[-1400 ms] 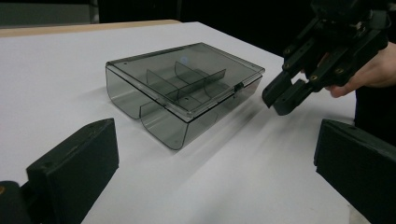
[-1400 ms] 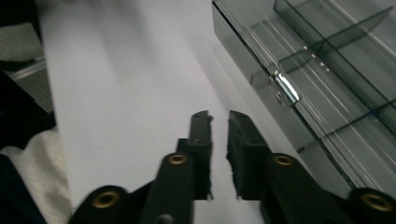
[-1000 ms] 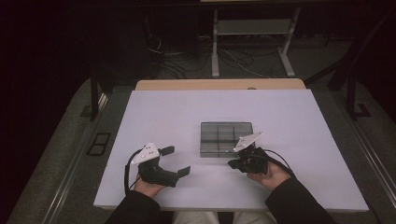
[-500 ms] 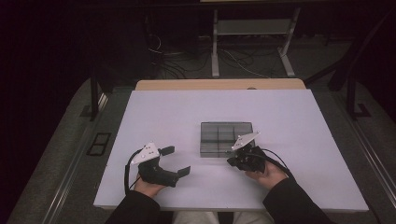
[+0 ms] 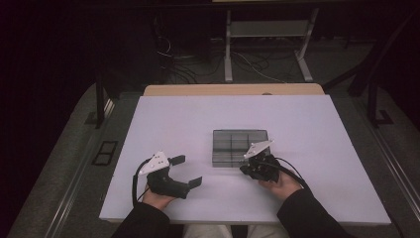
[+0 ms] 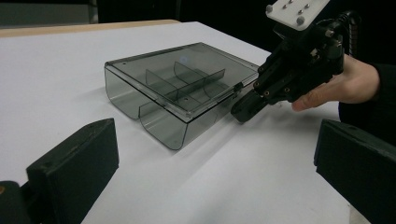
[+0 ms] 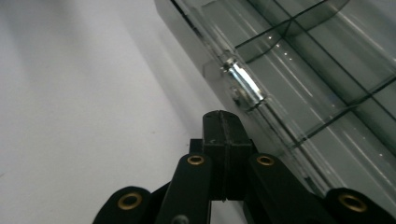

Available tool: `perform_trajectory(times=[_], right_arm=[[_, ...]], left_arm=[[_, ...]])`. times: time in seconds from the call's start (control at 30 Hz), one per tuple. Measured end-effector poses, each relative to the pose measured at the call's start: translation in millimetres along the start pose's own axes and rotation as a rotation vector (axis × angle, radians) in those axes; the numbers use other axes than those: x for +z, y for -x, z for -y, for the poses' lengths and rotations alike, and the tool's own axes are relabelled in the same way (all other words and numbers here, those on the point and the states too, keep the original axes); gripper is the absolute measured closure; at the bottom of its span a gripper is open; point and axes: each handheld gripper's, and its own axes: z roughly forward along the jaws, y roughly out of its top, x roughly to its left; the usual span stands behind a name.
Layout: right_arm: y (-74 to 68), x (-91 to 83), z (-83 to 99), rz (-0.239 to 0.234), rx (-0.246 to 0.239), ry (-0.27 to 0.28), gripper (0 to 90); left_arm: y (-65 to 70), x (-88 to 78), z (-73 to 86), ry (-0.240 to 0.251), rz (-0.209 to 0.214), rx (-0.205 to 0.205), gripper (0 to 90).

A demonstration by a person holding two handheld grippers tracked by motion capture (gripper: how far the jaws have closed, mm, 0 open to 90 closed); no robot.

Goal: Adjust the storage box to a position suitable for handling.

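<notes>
Smoky clear-plastic compartment box (image 5: 239, 147) sits lid-down-shut near the middle of the white tabletop (image 5: 178, 124), a bit toward the near edge. The right gripper (image 5: 246, 170) has its jaws pressed fully together, empty, tip just at the box's near side by the small metal latch (image 7: 243, 85); this looks like the latch-opening step. The left gripper (image 5: 187, 171) rests near the near-left edge, jaws wide, holding nothing. Next move likely needs the closed tip nudged under the latch while the left steadies the box.

A white table (image 5: 198, 119) stood in a dim room. Behind it, a grey metal stand (image 5: 267, 34) and loose cables (image 5: 183, 64) lay on dark floor.
</notes>
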Motion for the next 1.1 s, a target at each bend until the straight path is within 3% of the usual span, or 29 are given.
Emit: perform_trajectory(times=[0.63, 1.1], right_arm=[[-1.0, 9.5, -3.8, 0.007, 0.0, 0.0, 89.0], [13.7, 10.4, -5.4, 0.03, 0.032, 0.009, 88.9]], left_arm=[[-0.3, -0.2, -0.2, -0.003, 0.002, 0.007, 0.0], [0.0, 0.1, 0.0, -0.001, 0.002, 0.004, 0.0]])
